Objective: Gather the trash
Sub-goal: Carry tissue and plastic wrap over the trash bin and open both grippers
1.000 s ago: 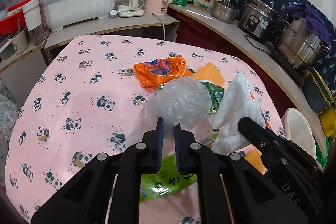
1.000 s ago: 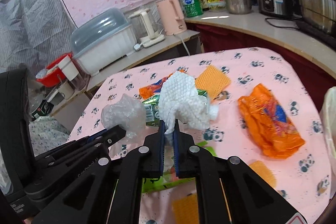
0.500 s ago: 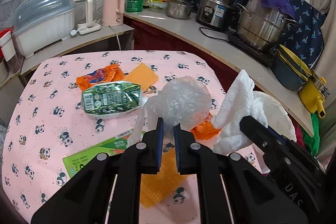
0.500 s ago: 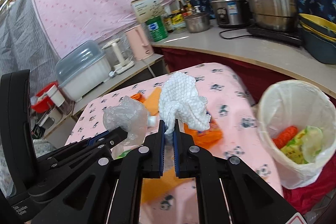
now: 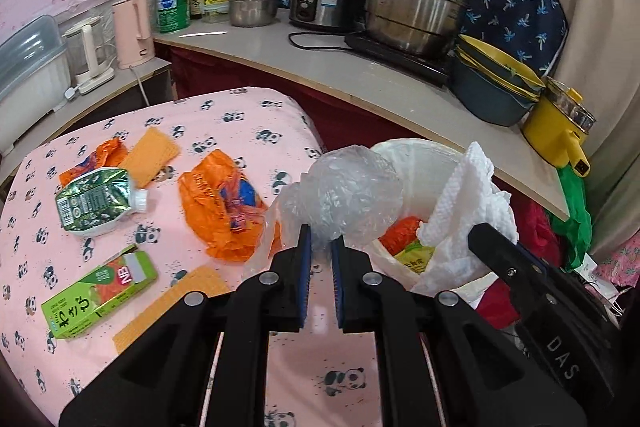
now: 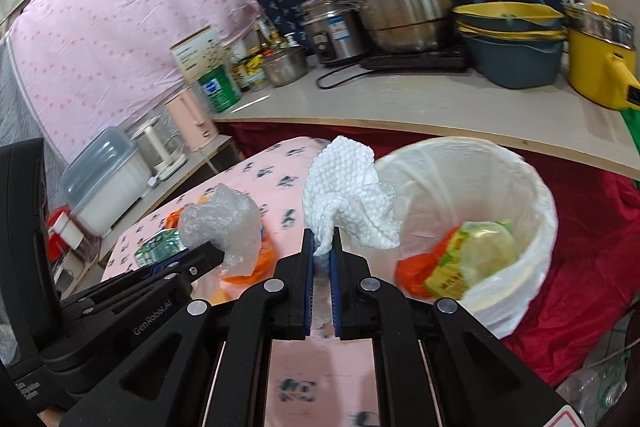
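Note:
My left gripper (image 5: 319, 241) is shut on a crumpled clear plastic bag (image 5: 348, 191), held near the table's right edge beside the bin; it also shows in the right wrist view (image 6: 224, 223). My right gripper (image 6: 321, 245) is shut on a white paper towel (image 6: 348, 203), held just left of the white-lined trash bin (image 6: 532, 187); the towel also shows in the left wrist view (image 5: 468, 211). The bin (image 5: 416, 151) holds an orange wrapper (image 6: 420, 267) and a green packet (image 6: 476, 255).
On the pink panda tablecloth (image 5: 240, 119) lie an orange wrapper (image 5: 224, 207), a green pouch (image 5: 96, 201), a green juice carton (image 5: 100, 291) and orange cloths (image 5: 154, 155). A counter (image 5: 360, 79) behind holds pots, a yellow kettle (image 5: 560, 127) and bowls.
Both grippers have swung right with their loads, from over the table's middle to the table's right edge; the trash bin is now close in front of them.

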A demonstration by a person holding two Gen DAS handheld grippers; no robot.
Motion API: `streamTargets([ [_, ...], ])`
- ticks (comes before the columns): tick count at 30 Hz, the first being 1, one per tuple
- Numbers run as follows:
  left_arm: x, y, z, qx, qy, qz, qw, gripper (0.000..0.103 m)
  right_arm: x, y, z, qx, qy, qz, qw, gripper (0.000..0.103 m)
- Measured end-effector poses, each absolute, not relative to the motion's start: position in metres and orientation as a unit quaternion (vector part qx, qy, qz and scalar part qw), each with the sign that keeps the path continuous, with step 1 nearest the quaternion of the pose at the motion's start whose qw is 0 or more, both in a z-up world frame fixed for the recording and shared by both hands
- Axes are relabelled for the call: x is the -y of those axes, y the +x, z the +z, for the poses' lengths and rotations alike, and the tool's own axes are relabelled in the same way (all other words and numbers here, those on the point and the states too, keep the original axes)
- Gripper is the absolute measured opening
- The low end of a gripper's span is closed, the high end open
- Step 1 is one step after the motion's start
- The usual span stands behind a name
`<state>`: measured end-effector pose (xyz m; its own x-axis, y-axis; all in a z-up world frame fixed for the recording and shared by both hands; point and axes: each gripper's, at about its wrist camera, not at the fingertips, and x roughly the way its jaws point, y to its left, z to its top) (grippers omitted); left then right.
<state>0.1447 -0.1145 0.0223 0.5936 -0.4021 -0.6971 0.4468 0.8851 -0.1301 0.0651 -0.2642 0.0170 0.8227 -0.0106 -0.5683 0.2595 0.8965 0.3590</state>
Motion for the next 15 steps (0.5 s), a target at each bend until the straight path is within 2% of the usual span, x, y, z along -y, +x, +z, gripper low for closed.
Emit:
streamTargets([
  [15, 0.214, 0.152, 0.004, -0.401, 0.062, -0.307, 0.861, 0.010, 0.353, 0.037, -0.012, -0.280, 0.260, -0.147, 0.913, 0.007],
])
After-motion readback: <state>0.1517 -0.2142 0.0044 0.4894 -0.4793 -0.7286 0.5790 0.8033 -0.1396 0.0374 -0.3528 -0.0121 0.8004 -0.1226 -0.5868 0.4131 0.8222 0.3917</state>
